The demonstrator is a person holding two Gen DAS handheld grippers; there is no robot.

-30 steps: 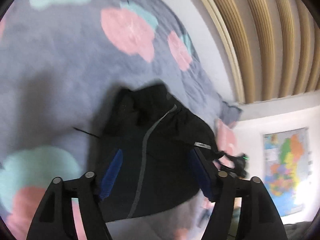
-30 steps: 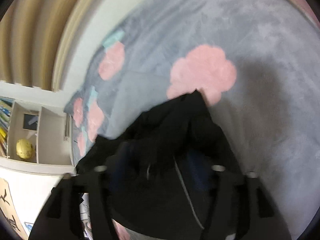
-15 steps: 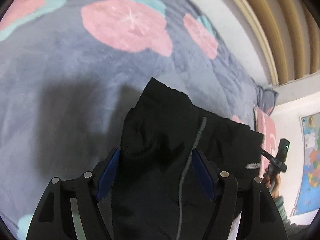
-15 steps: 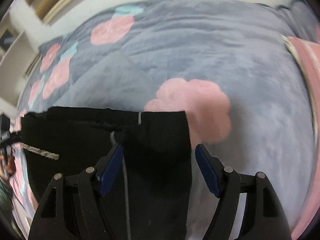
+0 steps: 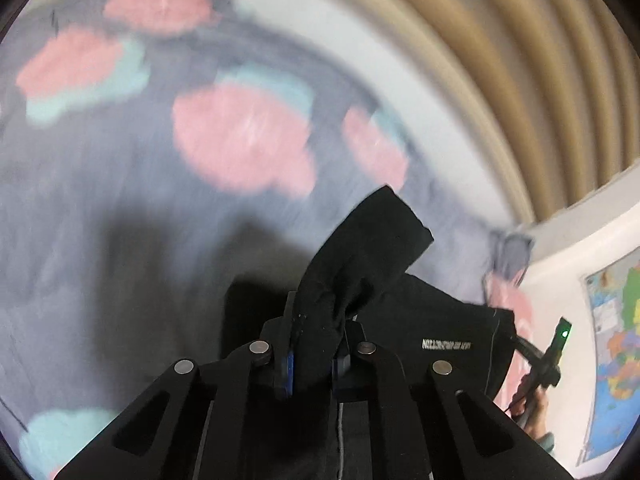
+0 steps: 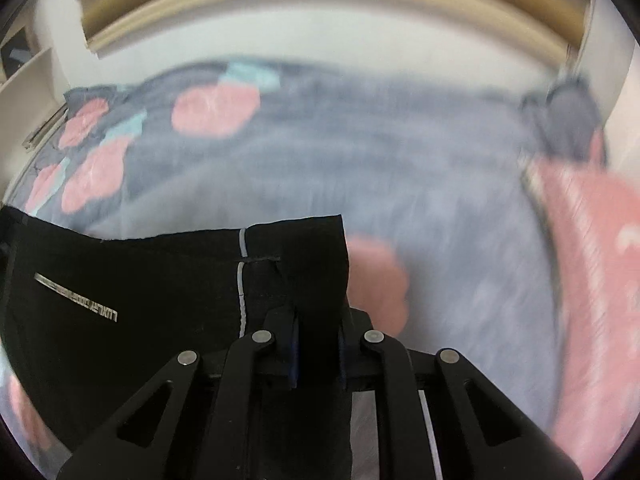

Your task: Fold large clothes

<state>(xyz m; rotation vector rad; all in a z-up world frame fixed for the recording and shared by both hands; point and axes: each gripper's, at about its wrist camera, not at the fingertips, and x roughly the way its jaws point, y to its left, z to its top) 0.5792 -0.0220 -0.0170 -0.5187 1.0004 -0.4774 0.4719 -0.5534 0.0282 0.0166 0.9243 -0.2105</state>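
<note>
Black garment being pinched at two corners over the bed

Both jaws have just been closing and are clamped on the black garment (image 6: pixel 168 292); its edge is being held taut between left gripper (image 5: pixel 312 354) and right gripper (image 6: pixel 318 354), and should be kept level above the floral blanket (image 6: pixel 440 184).

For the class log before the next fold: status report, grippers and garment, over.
Left gripper just closed, pinching black garment. Right gripper just closed on its edge too. Garment stretched between them above grey blanket. Nothing in the way.
</note>
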